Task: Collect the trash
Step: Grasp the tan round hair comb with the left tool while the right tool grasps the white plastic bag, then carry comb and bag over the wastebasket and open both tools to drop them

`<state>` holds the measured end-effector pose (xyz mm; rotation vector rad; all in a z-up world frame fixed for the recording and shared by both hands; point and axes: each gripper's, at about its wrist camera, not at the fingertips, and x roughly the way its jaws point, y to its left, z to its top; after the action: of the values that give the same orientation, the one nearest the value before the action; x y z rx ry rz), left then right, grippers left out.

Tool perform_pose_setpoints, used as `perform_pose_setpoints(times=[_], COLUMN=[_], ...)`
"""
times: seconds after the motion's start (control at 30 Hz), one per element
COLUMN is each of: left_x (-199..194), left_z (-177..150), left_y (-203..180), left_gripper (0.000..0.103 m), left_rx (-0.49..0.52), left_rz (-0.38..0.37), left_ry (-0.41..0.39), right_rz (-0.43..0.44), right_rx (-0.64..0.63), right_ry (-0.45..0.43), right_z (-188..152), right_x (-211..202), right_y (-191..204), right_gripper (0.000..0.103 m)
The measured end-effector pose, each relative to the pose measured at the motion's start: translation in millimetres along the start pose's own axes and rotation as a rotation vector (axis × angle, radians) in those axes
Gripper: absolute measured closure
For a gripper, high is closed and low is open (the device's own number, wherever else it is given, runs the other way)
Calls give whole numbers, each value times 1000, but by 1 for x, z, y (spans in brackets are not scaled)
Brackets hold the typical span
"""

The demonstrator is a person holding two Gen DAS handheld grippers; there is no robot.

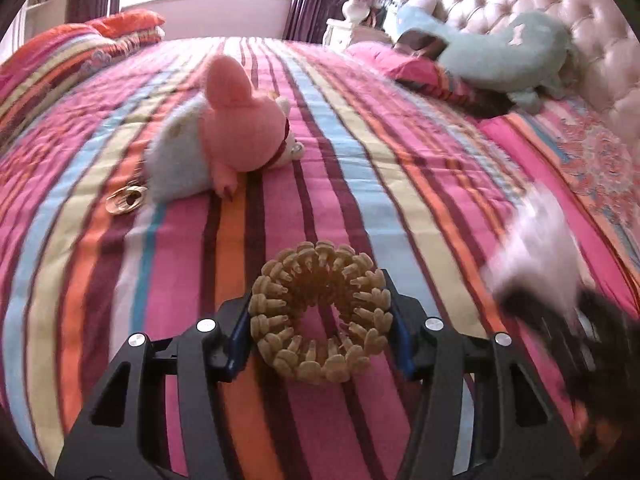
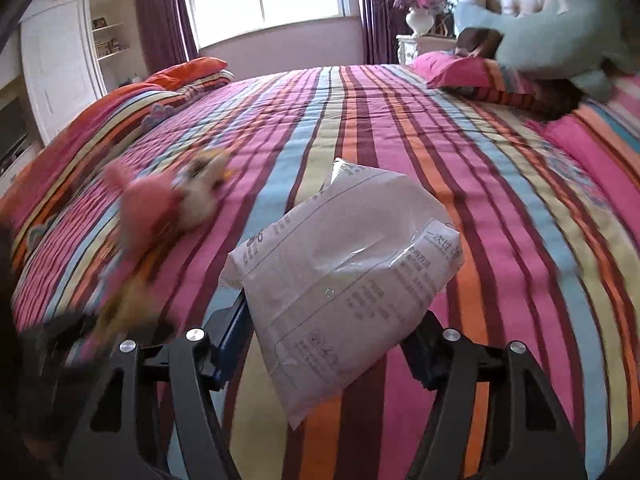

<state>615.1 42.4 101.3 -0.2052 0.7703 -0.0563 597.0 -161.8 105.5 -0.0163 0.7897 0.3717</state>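
My left gripper [image 1: 320,320] is shut on a tan knobbly ring [image 1: 272,288]. Its blue pads press the ring from both sides, just above the striped quilt [image 1: 360,152]. My right gripper [image 2: 328,328] is shut on a white plastic packet [image 2: 344,248] with grey print, which sticks out forward between the fingers. That packet shows as a white blur [image 1: 536,248] at the right of the left wrist view. A small gold wrapper [image 1: 126,199] lies on the quilt, left of a pink plush toy [image 1: 240,120].
The pink plush leans on a pale blue cushion [image 1: 176,164] in mid-bed. A teal plush [image 2: 560,20] and pink pillows [image 2: 460,70] lie by the tufted headboard [image 1: 560,8]. A folded orange quilt [image 2: 176,76] sits at the far left. A vase [image 2: 420,20] stands on the nightstand.
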Motion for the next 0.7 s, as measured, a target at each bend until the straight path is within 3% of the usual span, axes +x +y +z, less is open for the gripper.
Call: perform_pose_setpoints(times=[0.1, 0.13, 0.27, 0.47, 0.6, 0.63, 0.7], left_x=[-59, -76, -159, -317, -392, -403, -409], left_z=[-38, -50, -109, -237, -339, -365, -415], left_y=[3, 3, 4, -10, -13, -11, -9], left_gripper=[49, 49, 49, 49, 49, 49, 49], left_rx=[-12, -6, 15, 135, 189, 189, 183], left_rz=[-15, -31, -74, -135, -152, -159, -145], left_ry=[-58, -58, -47, -74, 15, 52, 146], right_rz=[6, 5, 57, 158, 257, 264, 304], right_rx=[8, 6, 7, -53, -56, -56, -57], right_ry=[-11, -13, -10, -16, 39, 50, 139], right_z=[-69, -75, -151, -254, -327, -332, -380], right_x=[-86, -92, -180, -286, -333, -335, -343], right_y=[11, 16, 47, 108, 146, 151, 165], right_gripper=[40, 40, 40, 40, 40, 40, 40])
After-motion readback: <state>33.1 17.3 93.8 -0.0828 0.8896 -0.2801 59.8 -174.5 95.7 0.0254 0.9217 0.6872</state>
